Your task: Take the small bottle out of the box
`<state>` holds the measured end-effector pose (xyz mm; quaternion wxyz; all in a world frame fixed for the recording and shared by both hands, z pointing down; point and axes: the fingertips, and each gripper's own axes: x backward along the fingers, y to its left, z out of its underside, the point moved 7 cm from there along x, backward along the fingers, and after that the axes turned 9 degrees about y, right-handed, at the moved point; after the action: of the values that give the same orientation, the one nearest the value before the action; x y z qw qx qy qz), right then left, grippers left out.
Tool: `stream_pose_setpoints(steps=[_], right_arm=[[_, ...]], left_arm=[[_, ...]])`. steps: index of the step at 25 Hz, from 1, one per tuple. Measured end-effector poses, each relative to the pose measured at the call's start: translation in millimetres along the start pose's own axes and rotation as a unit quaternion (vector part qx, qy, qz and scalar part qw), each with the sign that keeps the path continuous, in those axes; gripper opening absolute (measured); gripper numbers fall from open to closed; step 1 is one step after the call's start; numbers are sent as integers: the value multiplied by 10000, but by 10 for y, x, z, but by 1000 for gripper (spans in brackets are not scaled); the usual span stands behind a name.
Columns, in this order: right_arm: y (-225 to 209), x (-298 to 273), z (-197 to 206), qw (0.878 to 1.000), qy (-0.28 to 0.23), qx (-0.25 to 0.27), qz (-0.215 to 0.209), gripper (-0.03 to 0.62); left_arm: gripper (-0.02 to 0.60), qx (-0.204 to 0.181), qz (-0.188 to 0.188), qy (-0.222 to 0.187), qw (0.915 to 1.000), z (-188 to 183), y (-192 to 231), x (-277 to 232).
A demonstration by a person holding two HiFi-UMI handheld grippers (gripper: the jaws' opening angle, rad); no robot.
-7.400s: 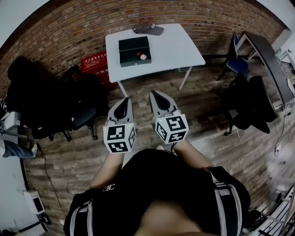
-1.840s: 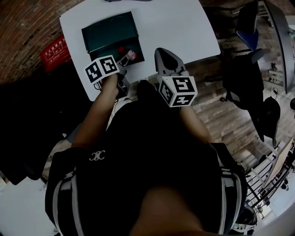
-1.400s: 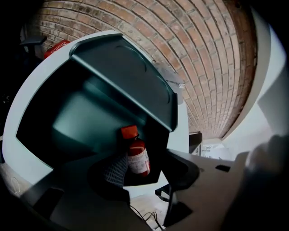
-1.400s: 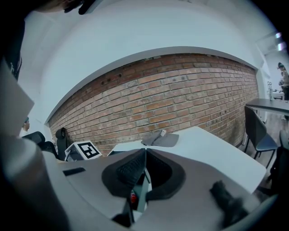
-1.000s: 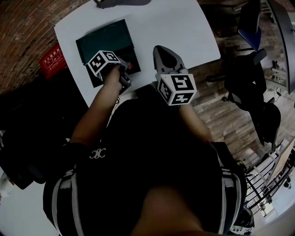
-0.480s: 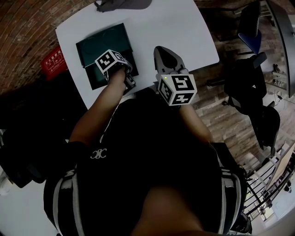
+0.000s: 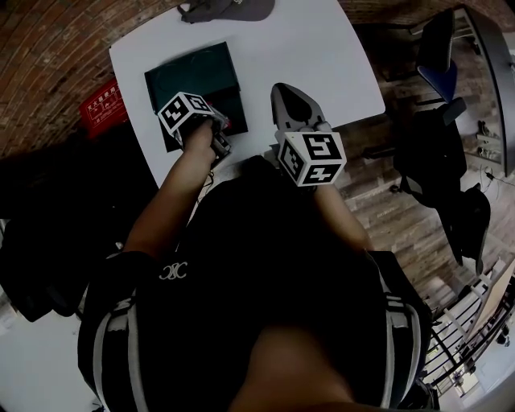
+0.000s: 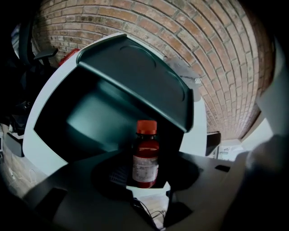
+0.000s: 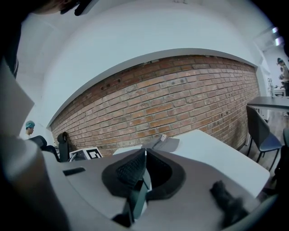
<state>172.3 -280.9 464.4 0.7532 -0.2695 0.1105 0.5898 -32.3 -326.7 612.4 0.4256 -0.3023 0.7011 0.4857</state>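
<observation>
A small brown bottle (image 8: 145,158) with a red cap and a white label stands upright at the near right corner of the open dark green box (image 7: 190,74). My left gripper (image 8: 146,166) reaches into the box (image 8: 95,122) with the bottle between its jaws. The jaws are closing, and I see no pad pressing on the bottle. In the head view only the red cap (image 7: 228,125) shows beside the left gripper (image 7: 214,130). My right gripper (image 7: 294,103) hovers over the table's near edge, shut and empty. Its pads meet in the right gripper view (image 9: 145,151).
The box sits on a white table (image 7: 310,48) against a brick wall. A grey cap (image 7: 229,8) lies at the far edge. A red crate (image 7: 103,105) stands on the floor to the left, and dark chairs (image 7: 441,153) to the right.
The person walked up to the table and the left gripper went down into the box. Over the last second it stayed at the bottle. The right gripper hardly moved.
</observation>
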Motion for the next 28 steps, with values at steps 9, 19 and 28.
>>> stream_pose_setpoints(steps=[9, 19, 28], right_arm=[[433, 51, -16, 9997, -104, 163, -172, 31], [960, 175, 34, 9982, -272, 406, -352, 31], [1332, 242, -8, 9947, -654, 278, -738, 29]], left_arm=[[201, -504, 842, -644, 9931, 39, 128, 479], [199, -2043, 1179, -2344, 9431, 139, 102, 1393], [199, -3636, 849, -4028, 8357, 461, 147, 2161]])
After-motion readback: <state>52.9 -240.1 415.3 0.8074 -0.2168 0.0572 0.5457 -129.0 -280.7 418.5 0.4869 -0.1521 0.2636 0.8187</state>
